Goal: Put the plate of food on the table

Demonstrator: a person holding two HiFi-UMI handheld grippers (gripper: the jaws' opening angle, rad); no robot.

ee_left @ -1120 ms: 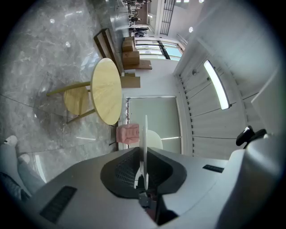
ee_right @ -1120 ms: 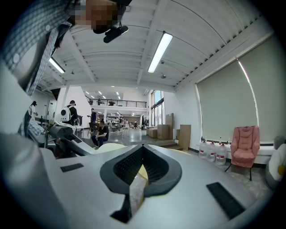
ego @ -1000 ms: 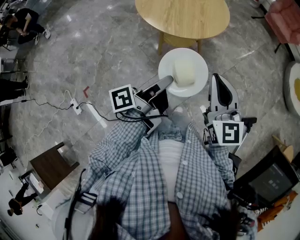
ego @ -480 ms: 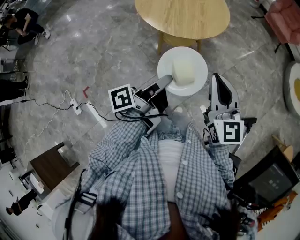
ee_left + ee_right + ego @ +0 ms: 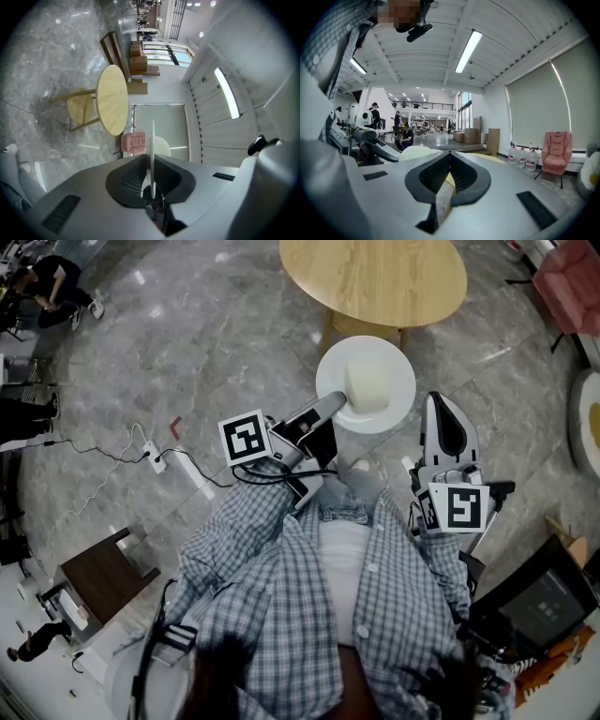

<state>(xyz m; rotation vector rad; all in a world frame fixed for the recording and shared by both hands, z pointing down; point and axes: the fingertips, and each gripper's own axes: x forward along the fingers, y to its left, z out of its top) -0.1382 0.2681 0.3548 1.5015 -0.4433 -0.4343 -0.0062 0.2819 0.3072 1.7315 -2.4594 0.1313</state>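
Left tool [image 5: 337, 406] clenched on near-left rim of white plate [image 5: 401, 399]; in left gripper view the rim runs edge-on between the pads [image 5: 140, 174]. Pale block of food [image 5: 368, 382] sits mid-plate. Plate held level in air above grey marble floor [image 5: 187, 334], just short of near edge of round wooden counter [image 5: 375, 277], not on it. Right tool [image 5: 442, 401] just right of plate, apart from it, jaws pressed together with nothing between. Person's checked shirt [image 5: 281, 596] fills near side of head view.
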